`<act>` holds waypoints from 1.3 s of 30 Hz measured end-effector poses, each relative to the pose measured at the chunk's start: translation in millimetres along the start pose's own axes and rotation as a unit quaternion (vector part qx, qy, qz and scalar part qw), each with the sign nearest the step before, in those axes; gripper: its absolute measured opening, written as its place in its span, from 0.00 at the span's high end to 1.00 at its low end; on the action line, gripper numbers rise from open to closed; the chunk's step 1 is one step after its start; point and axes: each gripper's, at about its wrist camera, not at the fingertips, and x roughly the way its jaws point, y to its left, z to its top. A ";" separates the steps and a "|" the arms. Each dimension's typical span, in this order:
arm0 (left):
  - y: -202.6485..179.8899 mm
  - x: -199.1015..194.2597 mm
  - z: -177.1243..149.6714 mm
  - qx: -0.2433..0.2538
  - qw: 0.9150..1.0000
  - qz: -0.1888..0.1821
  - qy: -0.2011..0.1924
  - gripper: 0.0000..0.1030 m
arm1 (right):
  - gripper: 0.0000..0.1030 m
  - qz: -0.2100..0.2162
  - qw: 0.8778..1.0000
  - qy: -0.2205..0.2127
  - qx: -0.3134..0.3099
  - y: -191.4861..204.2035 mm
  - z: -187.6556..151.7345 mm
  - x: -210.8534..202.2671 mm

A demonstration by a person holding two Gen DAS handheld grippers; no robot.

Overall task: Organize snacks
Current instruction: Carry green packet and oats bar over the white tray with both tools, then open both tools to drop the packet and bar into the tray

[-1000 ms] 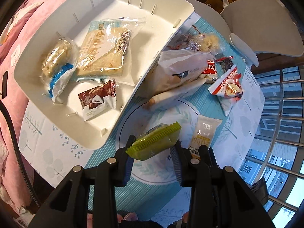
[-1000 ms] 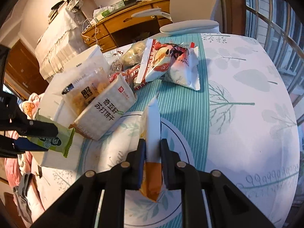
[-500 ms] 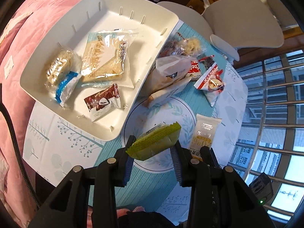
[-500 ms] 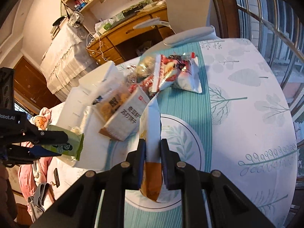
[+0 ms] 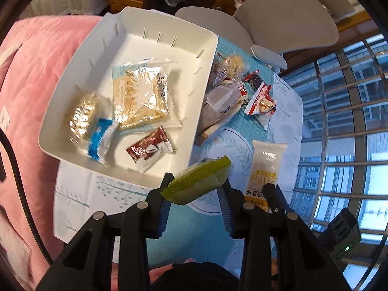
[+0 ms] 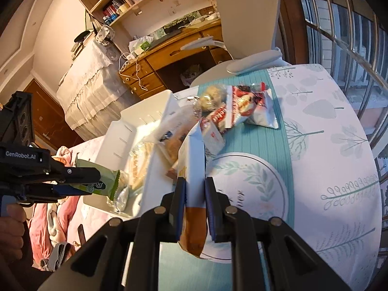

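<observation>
My left gripper (image 5: 195, 189) is shut on a green snack packet (image 5: 197, 181) and holds it in the air above the near edge of the white tray (image 5: 80, 75). The tray holds several snacks, among them a large clear cracker pack (image 5: 140, 94) and a brown packet (image 5: 150, 149). My right gripper (image 6: 195, 189) is shut on a white and orange snack pack (image 6: 192, 169), held upright above the table; it also shows in the left wrist view (image 5: 265, 167). The left gripper and green packet (image 6: 97, 181) show at the left of the right wrist view.
A pile of loose snacks (image 5: 230, 92) lies on the round table (image 6: 327, 145) beside the tray, including red and white packets (image 6: 252, 106). A grey chair (image 5: 286, 21) stands behind the table. A pink blanket (image 5: 29, 77) lies to the left. Window bars are on the right.
Both grippers have risen higher above the table with their packets still held. The tray and snack pile look smaller and farther away.
</observation>
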 end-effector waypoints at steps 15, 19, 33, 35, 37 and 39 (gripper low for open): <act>52.8 -18.0 24.1 0.097 0.995 0.004 0.022 0.66 | 0.85 -0.002 0.999 -0.033 -0.006 80.9 -12.3 17.1; 69.9 -18.5 31.5 0.112 0.993 0.007 0.027 0.66 | 0.85 0.000 0.999 -0.039 -0.004 99.0 -15.1 26.1; 119.1 -3.0 55.8 0.133 0.990 0.022 0.049 0.61 | 0.82 0.007 0.999 -0.040 0.005 139.4 -19.5 59.6; 121.4 -0.6 59.0 0.133 0.990 0.019 0.052 0.55 | 0.78 0.003 1.000 -0.030 0.011 140.7 -20.4 63.8; 122.3 -0.3 61.6 0.137 0.989 0.018 0.051 0.48 | 0.72 0.001 0.999 -0.022 0.023 138.5 -20.9 67.1; 121.2 -0.3 62.4 0.142 0.988 0.021 0.051 0.47 | 0.70 0.000 0.999 -0.019 0.032 136.3 -22.0 67.9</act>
